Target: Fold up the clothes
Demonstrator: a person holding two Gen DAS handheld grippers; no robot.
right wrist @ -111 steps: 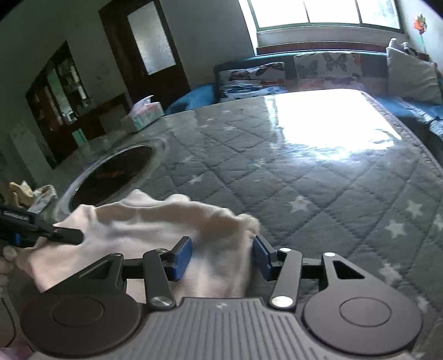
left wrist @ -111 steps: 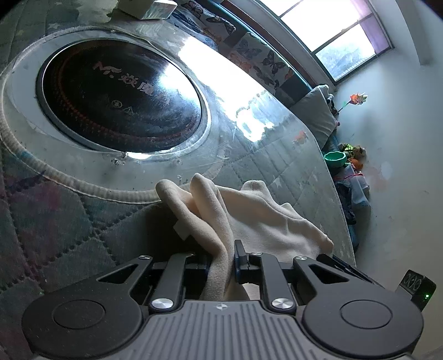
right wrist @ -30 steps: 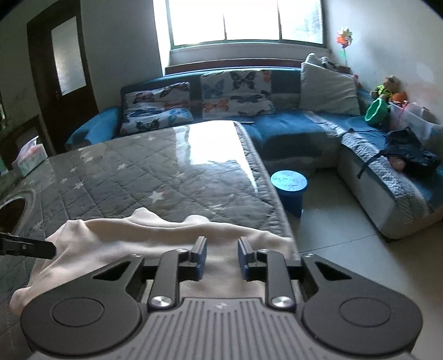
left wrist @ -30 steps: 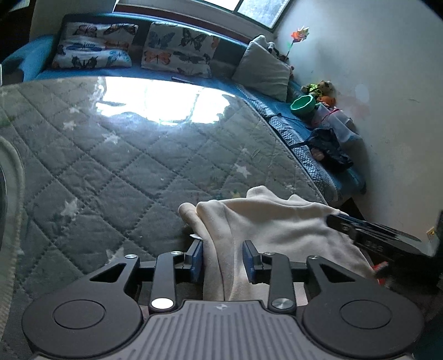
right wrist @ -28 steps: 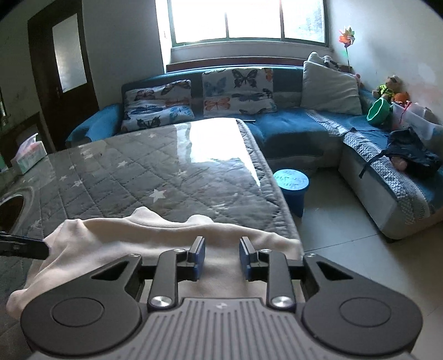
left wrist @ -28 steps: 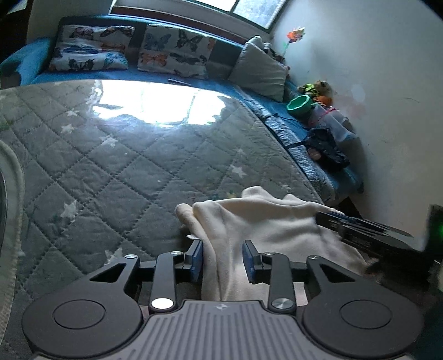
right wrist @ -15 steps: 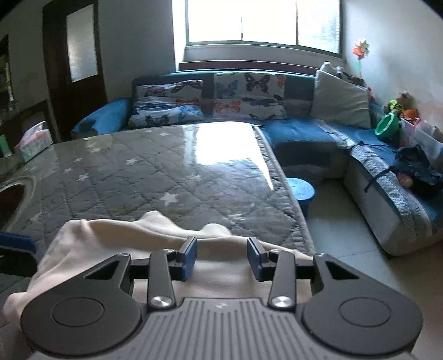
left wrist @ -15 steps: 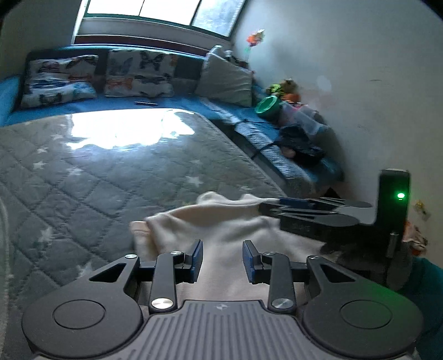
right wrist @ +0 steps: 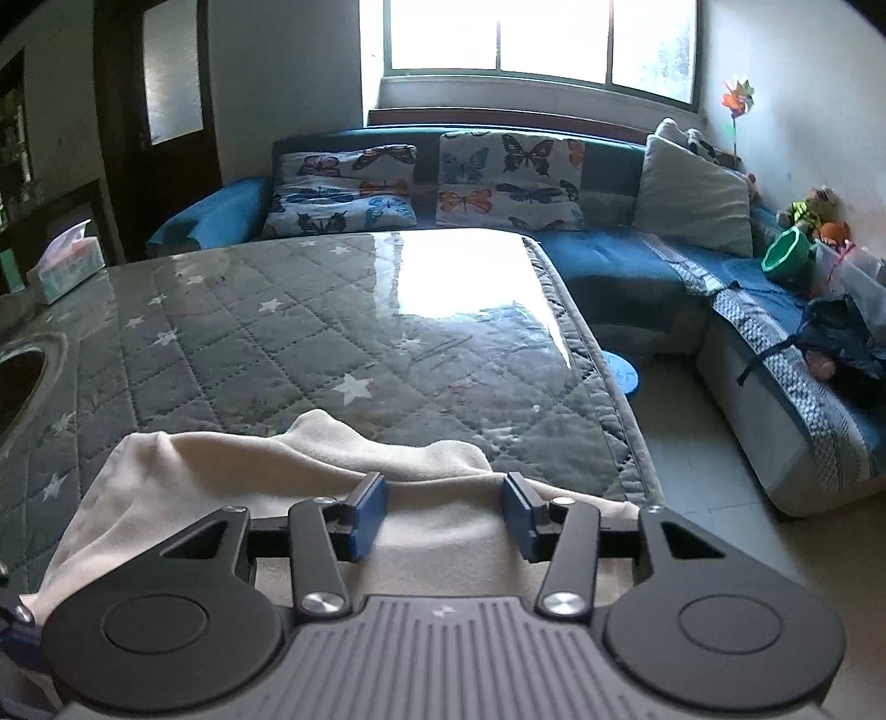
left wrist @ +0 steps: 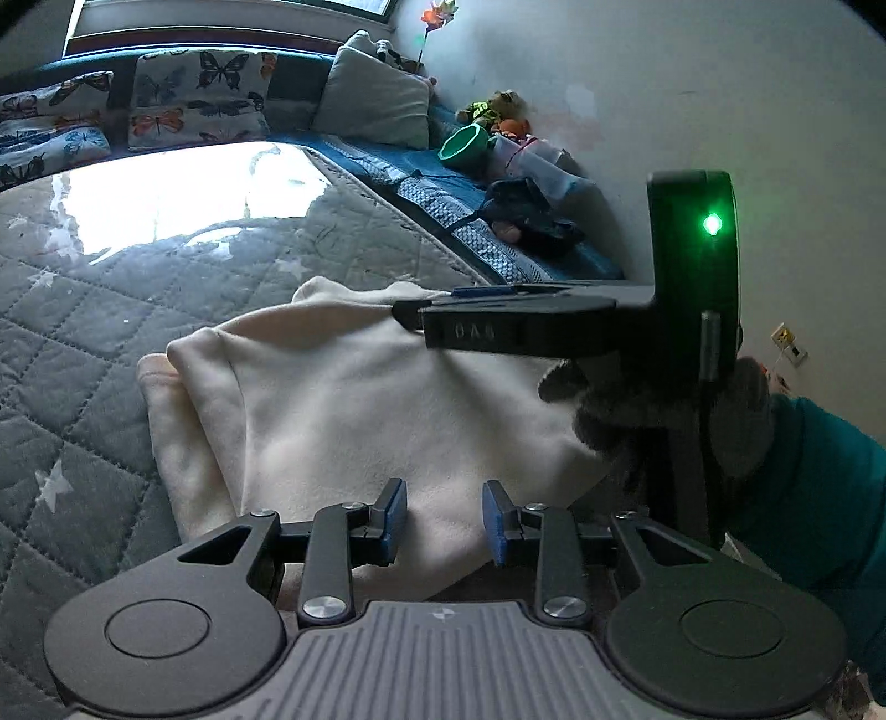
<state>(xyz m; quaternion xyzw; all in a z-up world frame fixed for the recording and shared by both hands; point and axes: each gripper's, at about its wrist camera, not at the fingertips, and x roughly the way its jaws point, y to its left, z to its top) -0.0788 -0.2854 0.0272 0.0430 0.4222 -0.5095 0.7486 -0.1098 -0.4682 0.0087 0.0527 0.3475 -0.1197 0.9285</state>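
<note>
sunlight glares off the quilted star-print table [right wrist: 343,332] before a blue sofa [right wrist: 609,260]; both grippers unclamped, right gripper [right wrist: 446,512] opening.

Worktop [right wrist: 343,354] under grey quilted star cover, glare patch at 12 o'clock. Blue corner sofa [right wrist: 620,266] behind, butterfly cushions [right wrist: 509,183], grey pillow [right wrist: 692,194]. Bright window [right wrist: 542,39] at 12 o'clock. Dark door [right wrist: 166,99] at 10 o'clock. Pale tiled floor [right wrist: 709,459] at 3 o'clock. White wall [left wrist: 692,94].
</note>
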